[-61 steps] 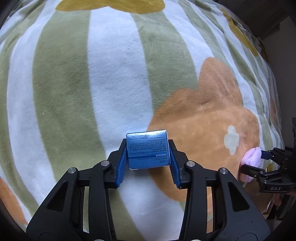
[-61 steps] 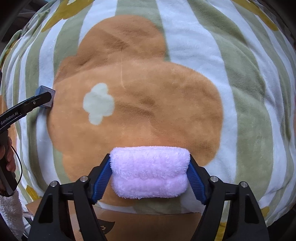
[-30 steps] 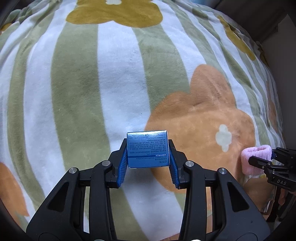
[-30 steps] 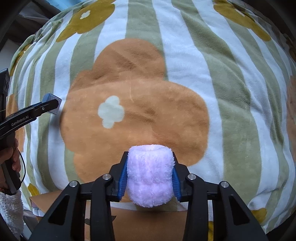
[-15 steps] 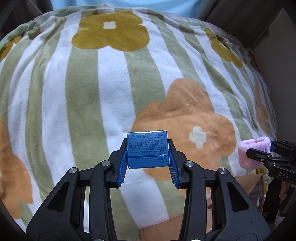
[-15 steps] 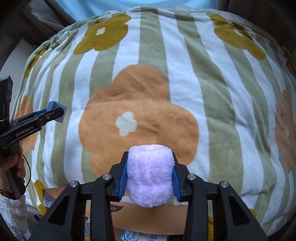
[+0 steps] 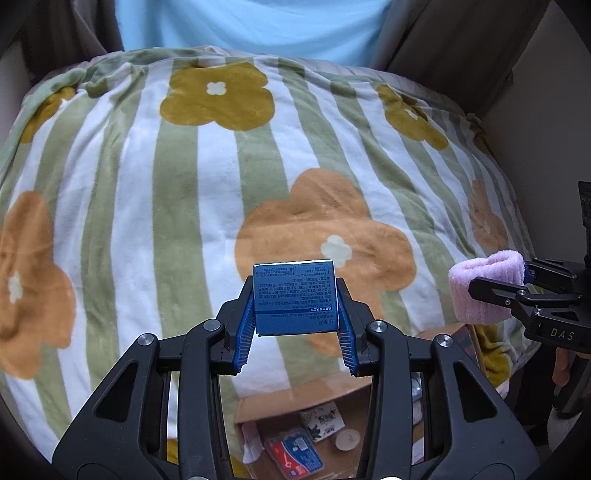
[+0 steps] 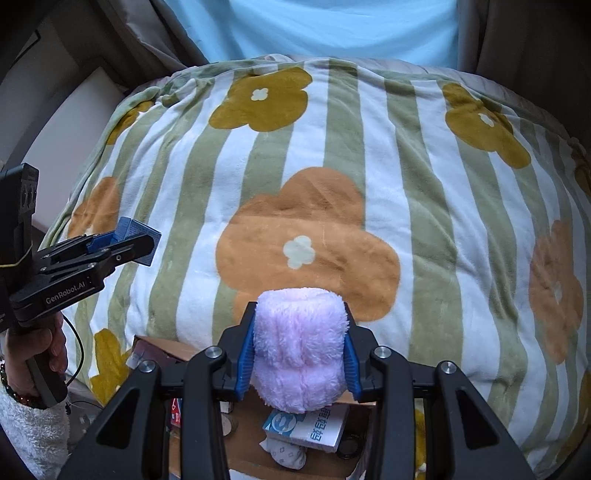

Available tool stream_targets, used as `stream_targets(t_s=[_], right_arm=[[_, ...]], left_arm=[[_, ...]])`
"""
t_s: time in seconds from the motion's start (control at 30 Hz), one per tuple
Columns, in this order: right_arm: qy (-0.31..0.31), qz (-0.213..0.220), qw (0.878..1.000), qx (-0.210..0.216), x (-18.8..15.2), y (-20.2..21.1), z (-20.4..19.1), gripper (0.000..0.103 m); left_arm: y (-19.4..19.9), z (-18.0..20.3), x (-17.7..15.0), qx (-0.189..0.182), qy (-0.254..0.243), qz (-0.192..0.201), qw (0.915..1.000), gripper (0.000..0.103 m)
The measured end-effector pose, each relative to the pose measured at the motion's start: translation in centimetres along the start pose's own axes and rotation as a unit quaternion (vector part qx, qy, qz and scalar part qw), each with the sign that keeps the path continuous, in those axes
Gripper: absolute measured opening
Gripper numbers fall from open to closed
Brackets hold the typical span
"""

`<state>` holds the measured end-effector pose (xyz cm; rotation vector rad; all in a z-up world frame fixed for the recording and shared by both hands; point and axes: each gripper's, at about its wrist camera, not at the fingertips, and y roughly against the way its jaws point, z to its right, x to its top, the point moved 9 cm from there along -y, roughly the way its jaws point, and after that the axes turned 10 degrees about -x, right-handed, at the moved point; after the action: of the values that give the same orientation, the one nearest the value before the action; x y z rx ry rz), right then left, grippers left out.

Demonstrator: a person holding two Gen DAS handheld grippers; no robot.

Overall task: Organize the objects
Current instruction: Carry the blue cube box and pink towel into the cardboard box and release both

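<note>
Gripping blue box (image 7: 295,303) upright, L claw (image 7: 294,334) | pink roll (image 8: 300,349) upright, R claw (image 8: 299,360)

We see soft, even daylight in both views, brightest on the pale blue backdrop (image 7: 251,26) at the top. Shadows are faint. Fisheye distortion bows the striped blanket (image 8: 424,184); corners vignette to black. The cardboard box (image 7: 388,413) below sits dim.

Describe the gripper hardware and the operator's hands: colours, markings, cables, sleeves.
Both grippers, left and right, are matte black frames with silver bolts and ribbed blue finger pads. One side reads "GenRobot.AI", the other "DAS". A thin black cable hangs by the left handle. The left hand has a beaded bracelet and white fleece sleeve.
</note>
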<state>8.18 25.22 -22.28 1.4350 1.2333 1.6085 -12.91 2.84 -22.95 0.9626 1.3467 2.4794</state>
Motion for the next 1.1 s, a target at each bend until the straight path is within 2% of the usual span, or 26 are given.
stream_targets(t_s=[0.33, 0.63, 0.93, 1.1], right_arm=[[0.046, -0.017, 0.998, 0.027, -6.1, 2.3, -3.7, 0.037], [0.056, -0.058, 0.995, 0.05, -12.0, 0.6, -6.0, 0.037], [0.033, -0.113, 0.992, 0.039, -16.2, -3.4, -6.4, 0.037], [0.026, -0.125, 0.991, 0.037, -16.7, -4.3, -6.5, 0.037]], left_arm=[[3.4, 2.8, -9.6, 0.001, 0.03, -0.015, 0.9994, 0.035], [1.6, 3.8, -17.8, -0.008, 0.054, -0.052, 0.9972, 0.035], [-1.3, 3.4, -21.1, -0.017, 0.046, -0.089, 0.9949, 0.035], [-2.1, 3.1, -22.1, -0.024, 0.049, -0.106, 0.9928, 0.035]])
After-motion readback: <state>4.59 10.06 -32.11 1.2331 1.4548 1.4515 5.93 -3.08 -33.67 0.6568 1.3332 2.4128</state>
